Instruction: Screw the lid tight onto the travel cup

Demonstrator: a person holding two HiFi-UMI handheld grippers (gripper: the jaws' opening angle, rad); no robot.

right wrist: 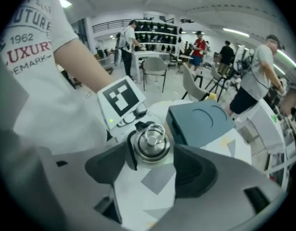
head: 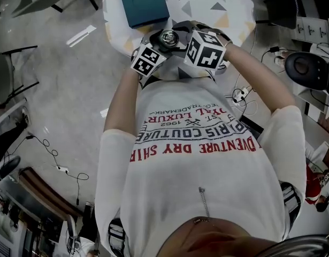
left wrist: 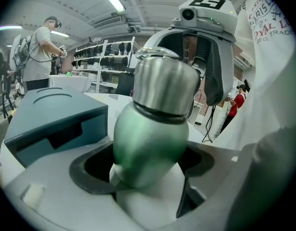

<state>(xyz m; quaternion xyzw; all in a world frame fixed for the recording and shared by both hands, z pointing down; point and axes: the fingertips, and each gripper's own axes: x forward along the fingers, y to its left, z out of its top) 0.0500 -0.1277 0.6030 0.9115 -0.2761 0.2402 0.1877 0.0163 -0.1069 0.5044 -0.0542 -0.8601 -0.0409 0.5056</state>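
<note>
The travel cup [left wrist: 148,143] has a green body and a steel lid [left wrist: 164,85]. It stands upright over the patterned white table [head: 228,4]. My left gripper [left wrist: 148,174] is shut on the green body, one jaw on each side of it. In the head view the lid [head: 168,36] shows between the two marker cubes. My right gripper [right wrist: 151,161] looks down on the lid [right wrist: 150,143] from above. Its jaws stand open, one on each side of the lid, with a gap showing on the right side. Nothing is gripped in it.
A teal box [head: 143,1] lies on the table just behind the cup. Cables [head: 242,95] trail on the floor at the right, and chair legs [head: 14,63] stand at the left. People, chairs and shelving are far off in the room.
</note>
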